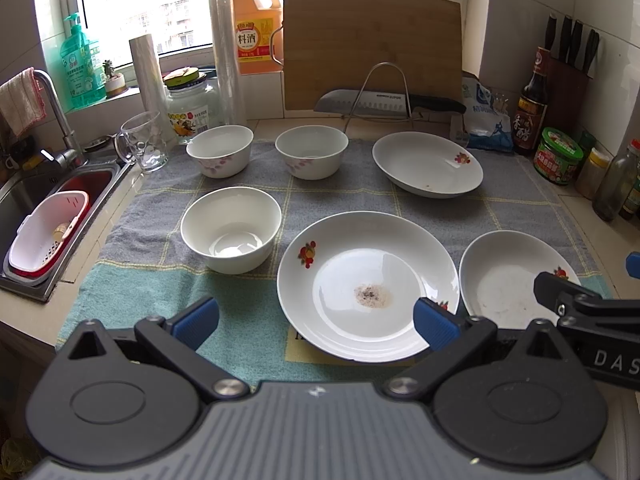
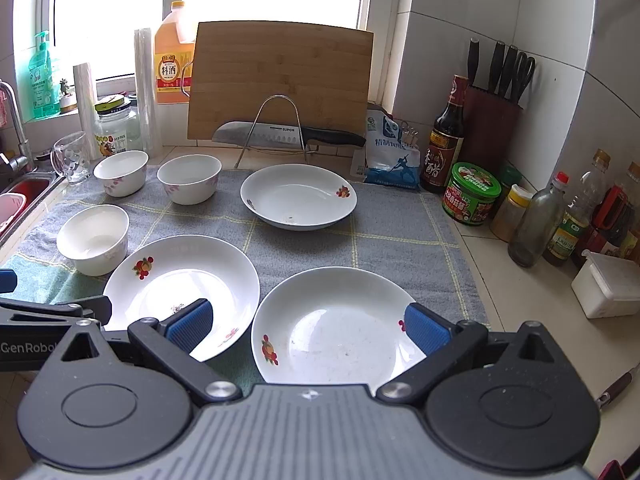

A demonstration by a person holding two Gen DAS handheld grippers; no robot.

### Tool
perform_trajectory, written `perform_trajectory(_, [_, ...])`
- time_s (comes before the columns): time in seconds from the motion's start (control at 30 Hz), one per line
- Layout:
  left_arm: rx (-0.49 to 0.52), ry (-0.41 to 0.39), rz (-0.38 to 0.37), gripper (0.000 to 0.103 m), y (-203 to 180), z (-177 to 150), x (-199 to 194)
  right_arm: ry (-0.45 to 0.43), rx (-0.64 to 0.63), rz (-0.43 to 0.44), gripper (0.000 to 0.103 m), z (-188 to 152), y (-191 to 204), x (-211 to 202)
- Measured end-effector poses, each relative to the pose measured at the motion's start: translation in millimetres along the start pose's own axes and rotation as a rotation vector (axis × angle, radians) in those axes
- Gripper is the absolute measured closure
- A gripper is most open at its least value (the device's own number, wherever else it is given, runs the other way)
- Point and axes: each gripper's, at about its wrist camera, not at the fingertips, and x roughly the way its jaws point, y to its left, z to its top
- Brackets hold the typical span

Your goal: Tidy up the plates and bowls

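- While both tongs hang released and empty over the bench's near edge, nothing is stacked yet.
- Left tongs: the speckled plate lies just ahead at one o'clock.
- Right tongs: the near plate sits at twelve o'clock, between the pads, probably first.
- Three bowls wait at ten o'clock, nearer the left.
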Motion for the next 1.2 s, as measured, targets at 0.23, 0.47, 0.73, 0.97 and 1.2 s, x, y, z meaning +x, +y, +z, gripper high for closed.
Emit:
perform_trajectory(0.23, [-0.003,0.001,-0.003,0.001,0.3,1.6,-0.9,-0.006,-0.002,-0.001,0.0,-1.9,-0.3,-1.1])
perform_trajectory(0.47, [-0.006,0.0,-0.003,0.001,-1.1,0.2,-3.4,-0.01,-0.002,-0.001,0.0,-2.6,-0.2,-1.8])
perform_trajectory(0.73, [-0.005,-0.003,0.0,0.001,-3.4,-0.9,-4.6,-0.021,-0.009,0.0,0.0,-3.2,-3.4,-5.3])
perform_trajectory(0.97, [-0.012,-0.011,-0.004,0.001,-11.5,-2.7,-6.9,-0.03,-0.012,0.005,0.0,-4.8,-6.9,-5.9])
perform_trajectory(1.2, [-0.009,-0.02,0.0,0.001,-19.8,-1.4,-9.4,-0.045,-0.015,0.018,0.0,-6.2,-14.8,-5.4])
